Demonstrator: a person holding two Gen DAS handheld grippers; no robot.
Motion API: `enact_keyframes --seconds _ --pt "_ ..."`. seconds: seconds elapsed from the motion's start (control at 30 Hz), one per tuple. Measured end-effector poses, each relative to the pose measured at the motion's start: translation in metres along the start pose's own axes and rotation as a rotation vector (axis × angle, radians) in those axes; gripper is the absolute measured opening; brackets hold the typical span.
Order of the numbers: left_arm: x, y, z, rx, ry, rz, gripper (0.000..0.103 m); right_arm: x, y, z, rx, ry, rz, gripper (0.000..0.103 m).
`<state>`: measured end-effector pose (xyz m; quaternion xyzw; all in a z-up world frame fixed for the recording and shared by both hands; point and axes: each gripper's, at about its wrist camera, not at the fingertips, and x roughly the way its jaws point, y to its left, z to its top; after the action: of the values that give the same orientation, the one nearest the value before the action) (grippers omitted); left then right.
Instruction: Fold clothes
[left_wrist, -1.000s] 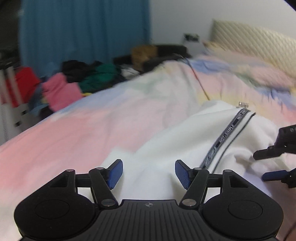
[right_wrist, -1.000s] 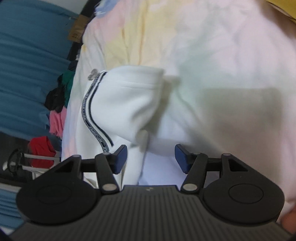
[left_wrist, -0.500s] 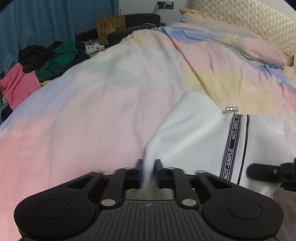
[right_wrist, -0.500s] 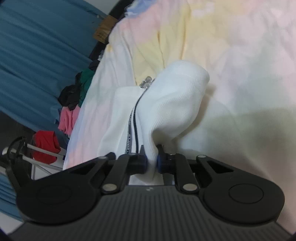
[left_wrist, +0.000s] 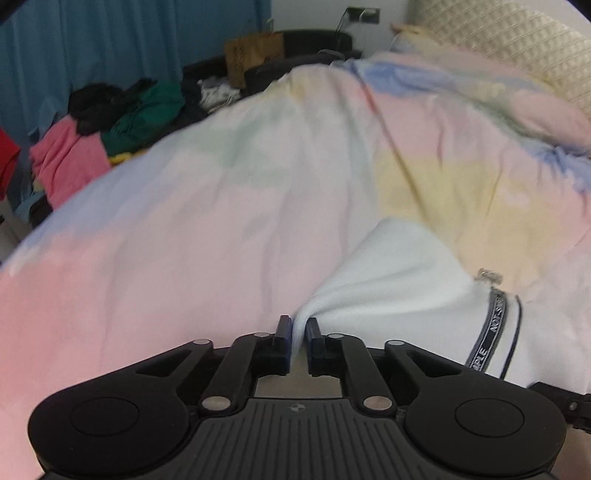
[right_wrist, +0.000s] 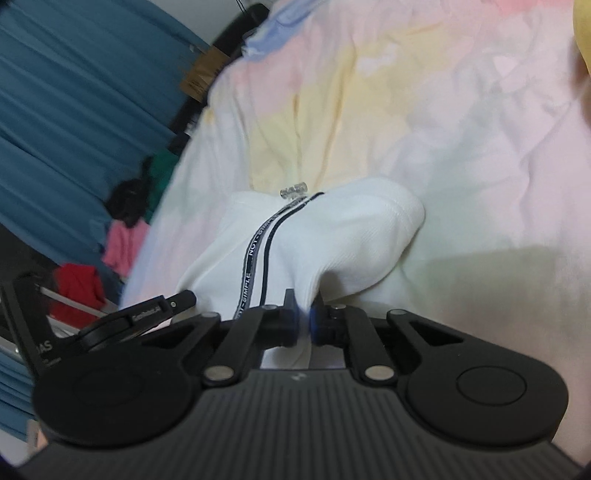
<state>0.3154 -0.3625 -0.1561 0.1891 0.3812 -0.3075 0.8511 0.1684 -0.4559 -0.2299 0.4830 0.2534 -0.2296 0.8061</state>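
both grippers pinch the near edge of the white garment (left_wrist: 399, 280) on the bed cover (left_wrist: 184, 240) — left gripper (left_wrist: 298, 341) easing open slightly, fabric between its jaws; right gripper (right_wrist: 303, 325) clamped. next, likely, lift and carry forward evenly.

Both wrist cams sit low behind their own fingers, angled down, close over the bed (left_wrist: 184, 258); both share the white garment (left_wrist: 399, 280) (right view rolled).

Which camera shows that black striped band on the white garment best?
The right wrist view: the striped band runs long and unbroken down the white garment. The left wrist view catches only a short stretch near its edge.
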Motion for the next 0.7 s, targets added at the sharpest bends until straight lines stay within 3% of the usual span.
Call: enact_keyframes --seconds 0.07,0.2,0.3,0.47,0.6,0.7 --pt "-0.01 0.001 -0.005 -0.002 -0.025 0.018 0.025 0.005 0.0 -0.003 -0.009 0.002 -0.017 0.009" --pt "-0.06 0.019 -0.017 -0.058 -0.075 0.079 0.064 0.002 0.002 -0.005 -0.022 -0.009 -0.021 0.009" --pt "-0.118 0.043 -0.043 -0.113 -0.133 0.129 0.081 0.0 0.001 -0.005 -0.01 -0.006 -0.016 0.009" --pt "-0.215 0.103 -0.125 -0.317 -0.179 0.228 0.085 -0.006 -0.002 -0.004 0.015 -0.002 0.003 0.009" --pt "-0.261 0.152 -0.205 -0.581 -0.136 0.297 0.086 -0.011 -0.001 -0.005 0.017 -0.005 0.007 0.009" --pt "-0.27 0.18 -0.253 -0.801 -0.129 0.221 0.085 -0.013 0.0 -0.005 0.014 -0.008 0.006 0.009"
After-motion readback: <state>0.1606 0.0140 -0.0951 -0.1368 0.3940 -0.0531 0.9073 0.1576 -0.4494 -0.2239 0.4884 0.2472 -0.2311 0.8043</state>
